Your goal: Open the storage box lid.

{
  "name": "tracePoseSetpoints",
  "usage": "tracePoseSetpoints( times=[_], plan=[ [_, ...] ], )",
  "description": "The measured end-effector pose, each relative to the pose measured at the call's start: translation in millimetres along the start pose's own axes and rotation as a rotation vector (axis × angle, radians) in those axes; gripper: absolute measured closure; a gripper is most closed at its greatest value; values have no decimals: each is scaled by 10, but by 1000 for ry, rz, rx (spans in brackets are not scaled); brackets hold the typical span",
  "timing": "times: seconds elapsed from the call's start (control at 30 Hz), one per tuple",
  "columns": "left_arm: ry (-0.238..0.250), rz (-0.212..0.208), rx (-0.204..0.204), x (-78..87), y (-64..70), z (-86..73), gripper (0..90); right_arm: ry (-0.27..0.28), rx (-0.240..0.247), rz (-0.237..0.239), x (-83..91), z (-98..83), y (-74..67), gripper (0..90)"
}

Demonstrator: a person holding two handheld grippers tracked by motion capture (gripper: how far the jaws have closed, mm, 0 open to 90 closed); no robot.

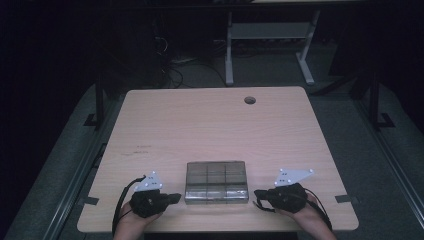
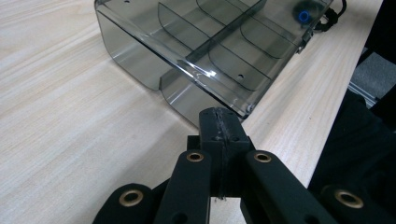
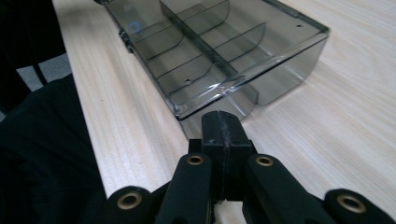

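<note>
Near the bench's (image 1: pixel 150 125) front edge, both tongs, left (image 1: pixel 176 197) and right (image 1: pixel 257 193), sat closed and empty flanking the clear organizer box (image 1: pixel 216 181), so they probably needed opening evenly before grabbing its ends.

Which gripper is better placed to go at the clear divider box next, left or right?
Near even; slight edge to the left. The left gripper sits closer to the clear divider box, its shut tips almost at a corner in its own view. The right gripper, also shut, faces the opposite end with a bit more gap.
</note>
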State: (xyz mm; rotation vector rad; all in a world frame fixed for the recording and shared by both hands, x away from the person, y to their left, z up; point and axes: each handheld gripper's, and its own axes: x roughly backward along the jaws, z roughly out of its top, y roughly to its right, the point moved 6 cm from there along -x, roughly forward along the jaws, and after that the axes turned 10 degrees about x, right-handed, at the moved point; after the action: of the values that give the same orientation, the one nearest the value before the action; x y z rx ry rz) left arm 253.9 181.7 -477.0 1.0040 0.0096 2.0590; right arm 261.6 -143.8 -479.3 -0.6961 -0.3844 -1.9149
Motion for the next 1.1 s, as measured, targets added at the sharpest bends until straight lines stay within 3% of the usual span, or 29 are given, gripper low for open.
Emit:
tracePoseSetpoints(
  times=[0.43,1.1],
  plan=[
    [-17,-7,-27,-26,-11,2,899,-36,34,72,-105,-14,-103,898],
    [-46,-21,-51,-68,43,-19,899,-30,27,84,-120,-8,-108,898]
  ],
)
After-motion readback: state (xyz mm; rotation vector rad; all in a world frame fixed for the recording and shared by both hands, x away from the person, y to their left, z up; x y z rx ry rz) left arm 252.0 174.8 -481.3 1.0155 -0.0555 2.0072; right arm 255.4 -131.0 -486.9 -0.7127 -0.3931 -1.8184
